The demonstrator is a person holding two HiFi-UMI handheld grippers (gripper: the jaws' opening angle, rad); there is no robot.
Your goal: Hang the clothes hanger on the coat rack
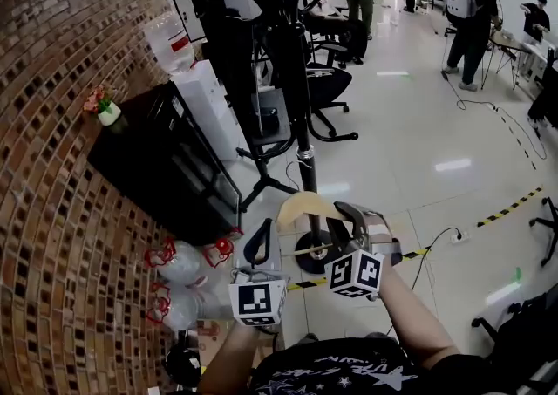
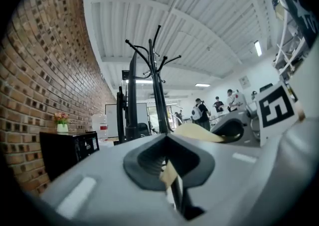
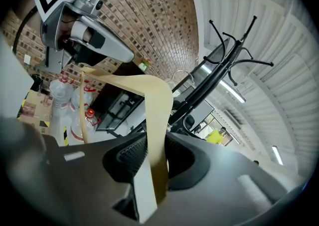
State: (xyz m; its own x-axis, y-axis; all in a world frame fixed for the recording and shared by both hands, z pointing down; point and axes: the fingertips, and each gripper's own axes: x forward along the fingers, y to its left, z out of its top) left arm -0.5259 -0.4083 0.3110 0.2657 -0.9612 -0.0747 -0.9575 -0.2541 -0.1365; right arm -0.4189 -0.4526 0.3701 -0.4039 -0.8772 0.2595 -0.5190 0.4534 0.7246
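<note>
A pale wooden clothes hanger [image 1: 305, 206] is held level between both grippers, just in front of the black coat rack [image 1: 301, 123]. My left gripper [image 1: 258, 245] is shut on one end of the hanger [image 2: 169, 172], and the rack [image 2: 157, 85] rises straight ahead of it. My right gripper [image 1: 346, 217] is shut on the other arm of the hanger [image 3: 154, 120], which runs up between its pads. In the right gripper view the left gripper [image 3: 89, 40] shows at upper left, and the rack's hooks [image 3: 234, 45] are high on the right. The hanger's hook is hidden.
A brick wall runs along the left, with a black cabinet [image 1: 166, 166] bearing a small flower pot [image 1: 106, 110]. Water bottles [image 1: 179, 267] lie on the floor by the cabinet. An office chair [image 1: 327, 84] stands behind the rack. Several people [image 1: 471, 18] are at the far back.
</note>
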